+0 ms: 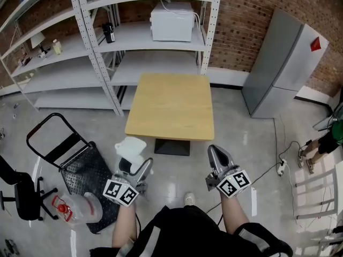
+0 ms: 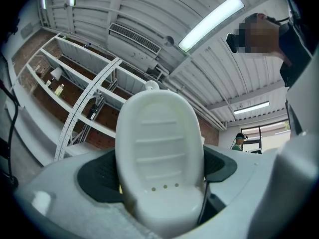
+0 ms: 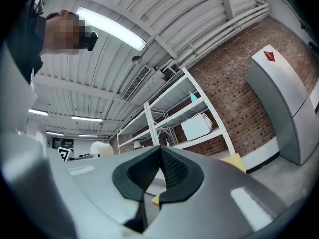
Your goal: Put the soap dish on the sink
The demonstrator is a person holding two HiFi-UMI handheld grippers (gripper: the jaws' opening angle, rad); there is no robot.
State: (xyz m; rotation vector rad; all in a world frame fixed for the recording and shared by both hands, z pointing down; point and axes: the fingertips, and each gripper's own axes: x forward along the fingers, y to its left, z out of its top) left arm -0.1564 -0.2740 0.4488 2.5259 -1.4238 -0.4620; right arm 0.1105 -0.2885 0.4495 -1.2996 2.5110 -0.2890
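Observation:
A white oval soap dish (image 2: 160, 153) with ridges and small drain holes stands upright between the jaws of my left gripper (image 2: 162, 171), which is shut on it. From the head view the soap dish (image 1: 130, 149) sticks up ahead of the left gripper (image 1: 134, 169), low and left of the wooden table (image 1: 170, 106). My right gripper (image 1: 217, 157) is held level beside it, near the table's front right corner; its jaws meet with nothing between them. In the right gripper view that gripper (image 3: 160, 176) points up toward the shelves. No sink is in view.
Metal shelving (image 1: 96, 42) with a white appliance (image 1: 172, 21) stands behind the table. A grey cabinet (image 1: 283, 63) leans at the right. A black cart (image 1: 80, 167), a plastic jug (image 1: 75, 208) and an office chair (image 1: 21, 194) sit at the left. A cable (image 1: 278, 159) crosses the floor at the right.

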